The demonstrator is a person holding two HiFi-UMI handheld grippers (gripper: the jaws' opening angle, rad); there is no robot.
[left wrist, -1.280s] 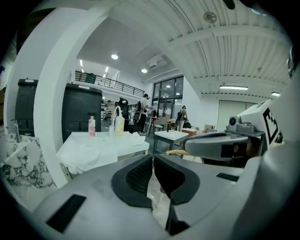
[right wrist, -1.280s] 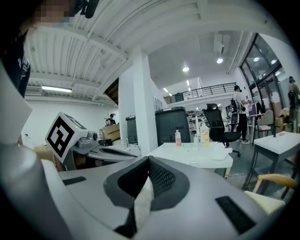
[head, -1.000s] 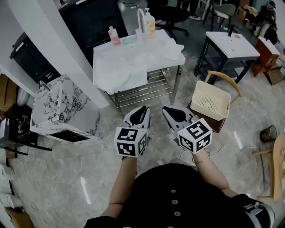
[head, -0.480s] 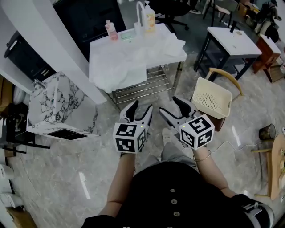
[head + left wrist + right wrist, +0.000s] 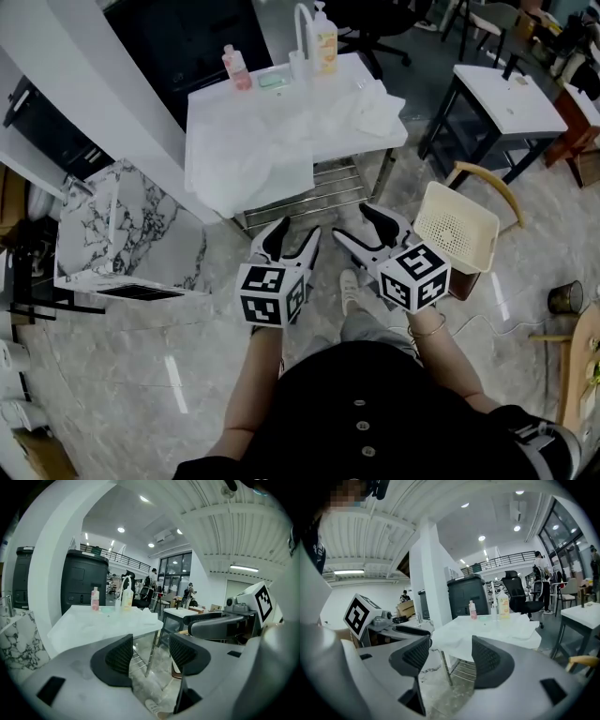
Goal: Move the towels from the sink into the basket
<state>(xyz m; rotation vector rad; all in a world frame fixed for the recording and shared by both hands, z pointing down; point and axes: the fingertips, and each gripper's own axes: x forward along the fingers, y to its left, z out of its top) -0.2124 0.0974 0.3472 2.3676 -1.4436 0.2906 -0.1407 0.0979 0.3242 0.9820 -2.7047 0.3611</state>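
White towels (image 5: 251, 161) lie heaped over the white sink stand (image 5: 394, 131), and one hangs over its front edge. Another crumpled towel (image 5: 377, 105) sits at the stand's right end. The cream basket (image 5: 457, 227) rests on a wooden chair to the right. My left gripper (image 5: 295, 234) and right gripper (image 5: 358, 225) hover side by side over the floor, short of the stand. Both point at it, open and empty. The left jaws have just been opening. The left gripper view shows its pads (image 5: 123, 654) apart, with the towels (image 5: 91, 625) beyond. The right gripper view shows the towels (image 5: 487, 632) ahead.
A tap (image 5: 300, 26), an orange soap bottle (image 5: 324, 42) and a pink bottle (image 5: 234, 67) stand at the sink's back. A marble-patterned cabinet (image 5: 122, 230) is at the left. A white-topped dark table (image 5: 506, 98) is at the right. A metal cup (image 5: 565, 297) sits on the floor.
Both grippers were shut a second ago and now stand open. They have moved forward toward the sink stand, which now looks nearer and larger.
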